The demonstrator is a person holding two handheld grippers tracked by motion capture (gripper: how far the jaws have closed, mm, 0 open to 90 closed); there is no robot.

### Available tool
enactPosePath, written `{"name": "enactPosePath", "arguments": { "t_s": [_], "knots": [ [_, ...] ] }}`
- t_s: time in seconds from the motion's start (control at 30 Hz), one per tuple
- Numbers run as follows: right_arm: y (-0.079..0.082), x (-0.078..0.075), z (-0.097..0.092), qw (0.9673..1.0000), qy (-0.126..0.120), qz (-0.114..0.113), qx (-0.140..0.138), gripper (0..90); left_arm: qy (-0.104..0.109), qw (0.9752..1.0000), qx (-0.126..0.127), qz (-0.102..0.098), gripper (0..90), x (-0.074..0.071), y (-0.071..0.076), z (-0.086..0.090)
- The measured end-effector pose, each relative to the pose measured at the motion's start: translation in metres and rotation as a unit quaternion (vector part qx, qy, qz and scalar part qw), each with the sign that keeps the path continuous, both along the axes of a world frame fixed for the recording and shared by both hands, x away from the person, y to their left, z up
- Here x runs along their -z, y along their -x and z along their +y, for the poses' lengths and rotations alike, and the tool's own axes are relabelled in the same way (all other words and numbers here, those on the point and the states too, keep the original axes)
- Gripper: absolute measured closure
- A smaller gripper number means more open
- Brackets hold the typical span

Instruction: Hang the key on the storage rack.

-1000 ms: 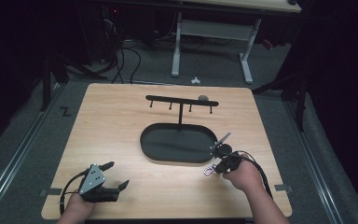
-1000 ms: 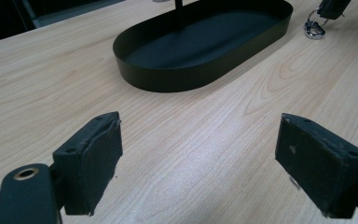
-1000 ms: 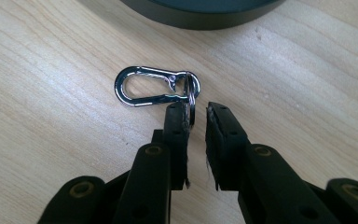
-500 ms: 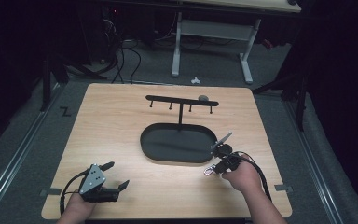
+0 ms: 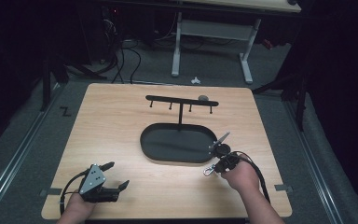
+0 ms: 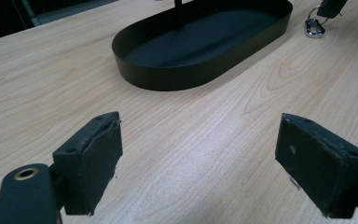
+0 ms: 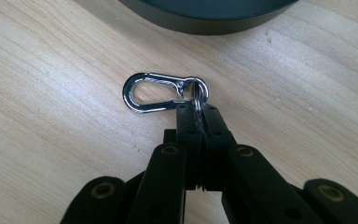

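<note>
On pale wood grain: shiny steel pear-shaped carabiner, ring pinched by right tool.

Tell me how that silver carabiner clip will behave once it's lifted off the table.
The carabiner clip is small polished metal, so probably light, stiff and slippery. The right tool pinches only the ring at one end, so the clip will likely swing and dangle freely.

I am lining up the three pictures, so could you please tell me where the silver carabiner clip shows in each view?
High view: carabiner clip lower right of centre, at the right gripper, just below the black oval tray.
Left gripper view: top right corner, right of the tray.
Right gripper view: centre, its ring pinched by the fingers.
Shared landmark: the tray.
</note>
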State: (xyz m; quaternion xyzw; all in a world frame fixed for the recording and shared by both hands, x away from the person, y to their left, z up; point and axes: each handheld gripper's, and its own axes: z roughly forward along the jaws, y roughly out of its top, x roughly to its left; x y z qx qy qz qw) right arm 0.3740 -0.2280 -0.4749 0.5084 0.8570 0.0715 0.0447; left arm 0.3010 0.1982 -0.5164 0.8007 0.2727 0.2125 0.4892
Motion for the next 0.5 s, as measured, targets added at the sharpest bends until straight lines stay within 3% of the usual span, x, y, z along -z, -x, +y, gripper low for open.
{"name": "enactPosePath", "arguments": {
  "t_s": [0.07, 0.3, 0.5],
  "knots": [
    [-0.001, -0.001, -0.001, 0.9999, 0.001, -0.004, -0.009, 88.4, 0.0, 1.0, 0.0, 0.0, 15.2, 0.0, 0.0, 0.0],
    [0.001, -0.022, -0.001, 0.9998, -0.02, -0.005, 0.003, 88.4, 0.001, 1.0, 0.0, 0.0, 15.2, 0.0, 0.0, -0.001],
    [0.002, -0.04, 0.0, 0.9998, -0.016, -0.007, 0.003, 88.4, 0.001, 1.0, 0.001, 0.0, 15.2, 0.0, 0.0, -0.001]
  ]
}}
